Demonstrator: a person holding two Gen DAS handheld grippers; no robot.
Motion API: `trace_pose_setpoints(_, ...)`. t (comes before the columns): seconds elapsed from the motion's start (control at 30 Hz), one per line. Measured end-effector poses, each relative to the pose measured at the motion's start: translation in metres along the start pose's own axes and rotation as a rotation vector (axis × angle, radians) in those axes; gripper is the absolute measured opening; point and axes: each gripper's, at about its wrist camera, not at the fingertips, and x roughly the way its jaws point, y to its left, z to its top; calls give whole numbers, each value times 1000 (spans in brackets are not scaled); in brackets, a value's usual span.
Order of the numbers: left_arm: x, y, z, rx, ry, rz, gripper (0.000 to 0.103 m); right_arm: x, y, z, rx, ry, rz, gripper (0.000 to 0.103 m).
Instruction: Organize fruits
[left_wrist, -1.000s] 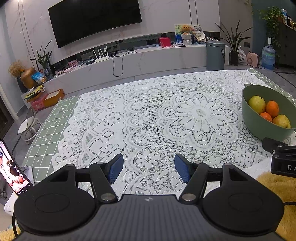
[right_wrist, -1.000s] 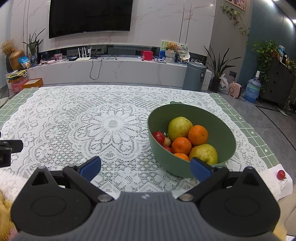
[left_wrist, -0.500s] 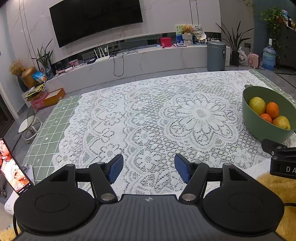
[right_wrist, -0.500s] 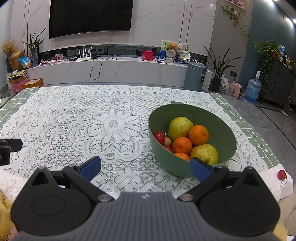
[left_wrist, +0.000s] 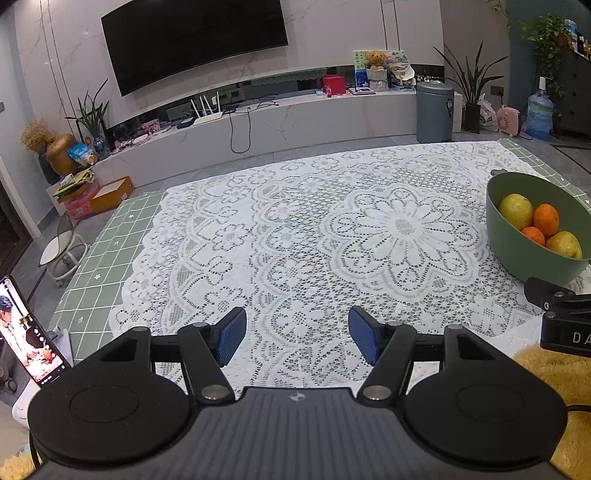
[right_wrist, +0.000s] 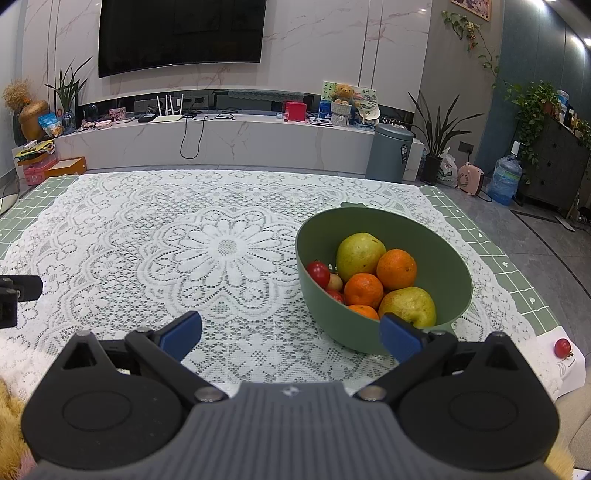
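Fruits (right_wrist: 373, 275) sit heaped in the green bowl (right_wrist: 452, 258) on the lace-covered surface (right_wrist: 184, 240): pears, oranges and small red ones. One small red fruit (right_wrist: 562, 347) lies apart on a white sheet at the surface's right edge, so I judge the sorting nearly done, with that one left. Left claw (left_wrist: 297, 334) and right claw (right_wrist: 290, 332) both gape wide, holding nothing, near the front edge.

I counted one green bowl (right_wrist: 458, 280), two pears (right_wrist: 360, 254), three oranges (right_wrist: 397, 268), two red tomatoes (right_wrist: 318, 274) inside, one tomato (right_wrist: 562, 348) outside at right.
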Motion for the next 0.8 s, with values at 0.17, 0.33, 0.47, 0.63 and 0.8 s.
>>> trace_pose_setpoints(0.17,-1,1,0,1,1,3,75,0,0,0,1,0,0,99)
trace_pose_setpoints(0.33,-1,1,0,1,1,5,75,0,0,0,1,-1,-1,99)
trace_pose_setpoints(0.47,-1,1,0,-1,3,4,75,0,0,0,1,0,0,99)
trace_pose_setpoints(0.63,-3,2,0,-1,2,8,75,0,0,0,4,0,1,99)
trace_pose_setpoints(0.8,-4,1,0,-3,0,16,75,0,-1,0,4,0,5,99)
